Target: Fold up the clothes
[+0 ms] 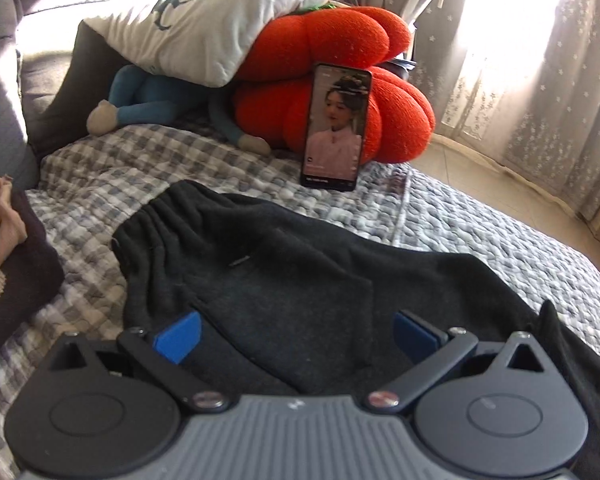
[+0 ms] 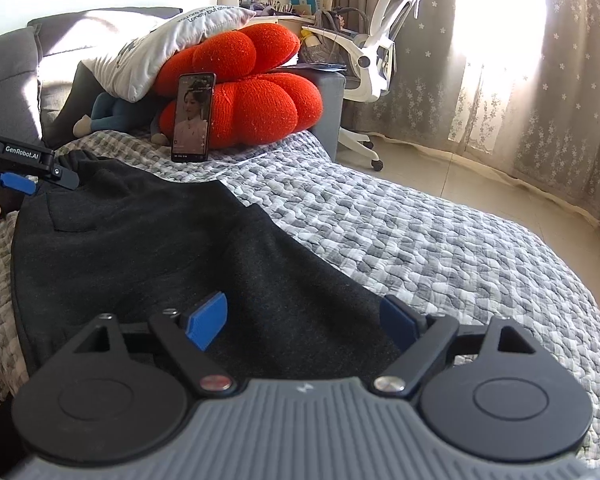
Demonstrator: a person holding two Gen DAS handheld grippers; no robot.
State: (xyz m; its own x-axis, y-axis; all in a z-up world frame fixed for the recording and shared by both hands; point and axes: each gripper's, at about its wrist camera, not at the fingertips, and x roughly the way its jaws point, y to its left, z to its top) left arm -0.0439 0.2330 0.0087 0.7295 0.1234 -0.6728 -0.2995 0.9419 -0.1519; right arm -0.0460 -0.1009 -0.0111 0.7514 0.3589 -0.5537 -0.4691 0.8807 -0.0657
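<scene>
Dark grey trousers lie spread on a checked quilt, with the gathered waistband at the far left. My left gripper hovers over the seat and back pocket, open, blue pads wide apart and nothing pinched between them. In the right wrist view the trousers run from the waist at far left toward me. My right gripper is open above the leg part, near its right edge. The left gripper shows at the far left over the waist end, with a fingertip below it.
A phone with a lit screen leans on red pumpkin cushions, under a white pillow. A blue soft toy lies behind. Pink and dark clothes are piled at left. An office chair and curtains stand beyond the bed.
</scene>
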